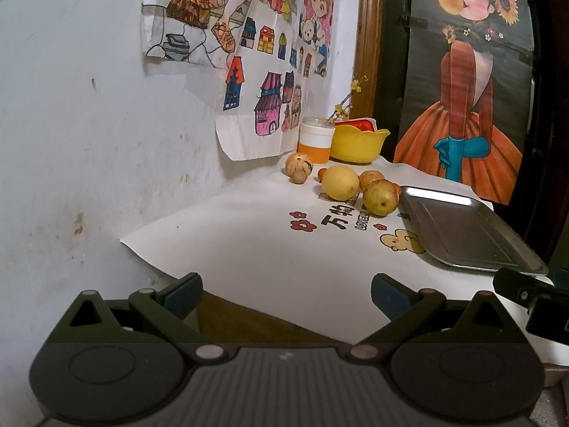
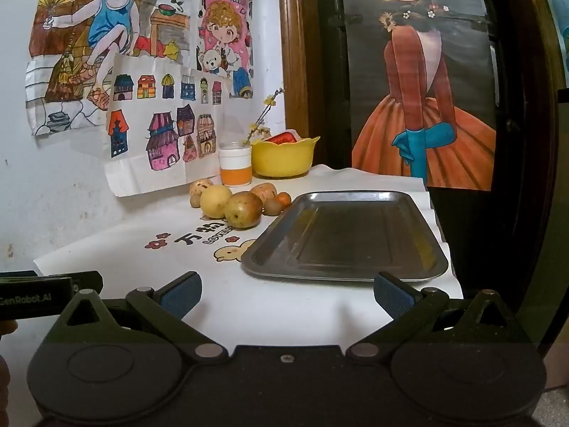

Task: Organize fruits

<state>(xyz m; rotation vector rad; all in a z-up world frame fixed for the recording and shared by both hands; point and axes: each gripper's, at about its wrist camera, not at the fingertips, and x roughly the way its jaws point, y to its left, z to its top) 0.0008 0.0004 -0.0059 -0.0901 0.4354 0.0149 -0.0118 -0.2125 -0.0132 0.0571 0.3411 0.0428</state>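
White wall and taped-up drawings (image 1: 263, 82) are filling the upper left of the left wrist view, with a white printed sheet (image 1: 270, 249) covering the table below. Fruits are sitting in a cluster right of centre: a yellow fruit (image 1: 340, 182), a greenish pear (image 1: 380, 197) touching it on the right, an orange (image 1: 371, 179) peeking behind, a spotted fruit (image 1: 298, 163) farther back. A cup (image 1: 315, 138) and yellow bowl (image 1: 357, 142) are standing behind them. The steel tray (image 1: 466, 231) is lying empty at the right, just beside the pear. Along the bottom, the left gripper (image 1: 286, 293) is hanging with jaws spread wide, gripping nothing, well short of the fruit.

Over to the right wrist view: the same wall and drawings (image 2: 142, 71) are showing upper left, a painted girl (image 2: 419, 106) upper right. The tray (image 2: 355, 270) is lying centre frame, bare. Fruits are bunching at its upper left corner, yellow fruit (image 2: 215, 201) and pear (image 2: 243, 209) in front, orange (image 2: 283, 199) nearest the tray rim. Cup (image 2: 235, 167) and bowl (image 2: 282, 156) are standing behind. The right gripper (image 2: 287, 293) is hovering at the bottom, jaws wide apart and empty, its right finger overlapping the tray's near edge in the frame.
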